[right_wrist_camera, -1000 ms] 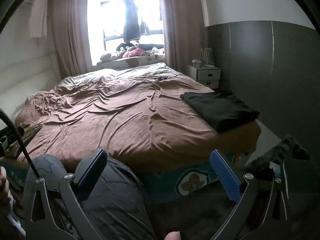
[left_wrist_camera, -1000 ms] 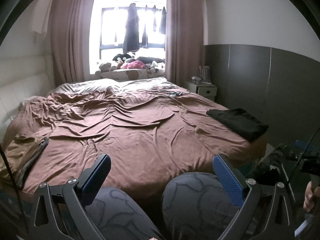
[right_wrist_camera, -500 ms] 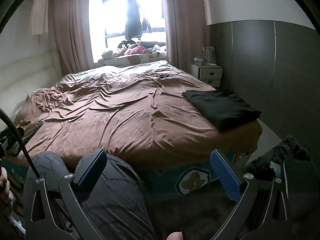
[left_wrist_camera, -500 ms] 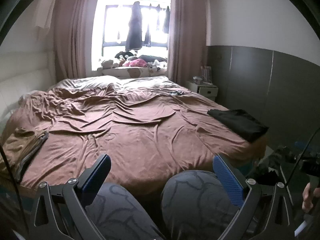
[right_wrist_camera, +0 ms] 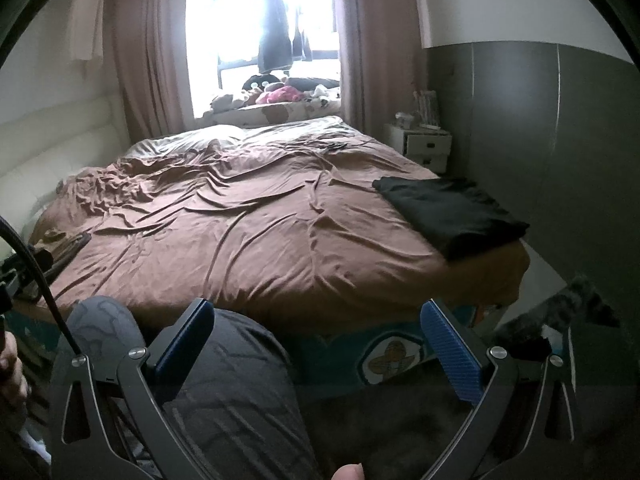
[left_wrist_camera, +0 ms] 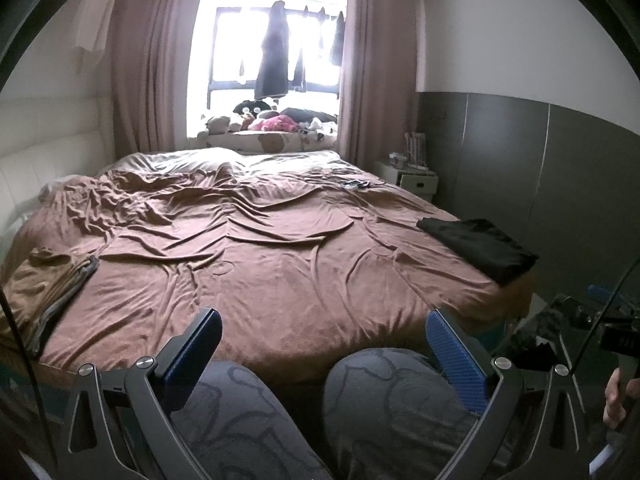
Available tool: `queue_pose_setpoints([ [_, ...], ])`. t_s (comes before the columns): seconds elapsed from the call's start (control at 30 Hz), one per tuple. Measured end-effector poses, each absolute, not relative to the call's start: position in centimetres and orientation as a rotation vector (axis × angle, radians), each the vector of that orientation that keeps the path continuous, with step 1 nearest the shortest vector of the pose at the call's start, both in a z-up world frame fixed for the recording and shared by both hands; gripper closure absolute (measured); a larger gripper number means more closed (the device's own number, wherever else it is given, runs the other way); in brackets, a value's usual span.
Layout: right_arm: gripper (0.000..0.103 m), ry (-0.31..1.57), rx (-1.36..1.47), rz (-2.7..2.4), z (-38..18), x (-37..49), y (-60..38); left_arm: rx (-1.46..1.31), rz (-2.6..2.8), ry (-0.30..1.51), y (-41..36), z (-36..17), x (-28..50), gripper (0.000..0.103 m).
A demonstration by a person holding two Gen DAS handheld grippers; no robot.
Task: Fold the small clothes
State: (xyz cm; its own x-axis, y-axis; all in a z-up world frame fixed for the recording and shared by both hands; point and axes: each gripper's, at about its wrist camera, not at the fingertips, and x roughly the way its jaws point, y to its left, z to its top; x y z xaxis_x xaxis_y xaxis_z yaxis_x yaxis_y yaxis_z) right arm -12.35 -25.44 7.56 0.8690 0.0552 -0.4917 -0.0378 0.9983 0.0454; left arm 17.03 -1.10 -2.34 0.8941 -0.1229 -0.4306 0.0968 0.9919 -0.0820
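A folded black garment point(left_wrist_camera: 480, 245) point(right_wrist_camera: 448, 210) lies at the right edge of the brown bed point(left_wrist_camera: 280, 252) point(right_wrist_camera: 248, 232). A stack of brown and grey clothes point(left_wrist_camera: 48, 284) point(right_wrist_camera: 66, 246) rests at the bed's left near corner. My left gripper point(left_wrist_camera: 324, 344) is open, held above the person's knees point(left_wrist_camera: 384, 396) short of the bed's foot, with nothing between its blue pads. My right gripper point(right_wrist_camera: 316, 336) is open too, low at the bed's foot with one knee point(right_wrist_camera: 232, 360) under it.
A white nightstand point(left_wrist_camera: 416, 178) point(right_wrist_camera: 426, 146) stands by the grey wall panel at the right. Soft toys and cushions point(left_wrist_camera: 264, 120) fill the window sill, with clothes hanging above. A dark fuzzy object point(right_wrist_camera: 576, 308) lies on the floor at the right.
Both grippers have tilted slightly upward, so the bed sits a little lower in each view. Neither gripper has changed its opening, and the clothes have not moved.
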Motion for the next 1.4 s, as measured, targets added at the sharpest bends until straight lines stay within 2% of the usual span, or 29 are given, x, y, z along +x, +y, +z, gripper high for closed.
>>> queue_pose_setpoints([
  [1.4, 0.0, 0.496, 0.026, 0.048, 8.1, -12.3, -25.7, -0.035, -0.097, 0.414, -1.3, -1.6, 15.5, 0.0],
])
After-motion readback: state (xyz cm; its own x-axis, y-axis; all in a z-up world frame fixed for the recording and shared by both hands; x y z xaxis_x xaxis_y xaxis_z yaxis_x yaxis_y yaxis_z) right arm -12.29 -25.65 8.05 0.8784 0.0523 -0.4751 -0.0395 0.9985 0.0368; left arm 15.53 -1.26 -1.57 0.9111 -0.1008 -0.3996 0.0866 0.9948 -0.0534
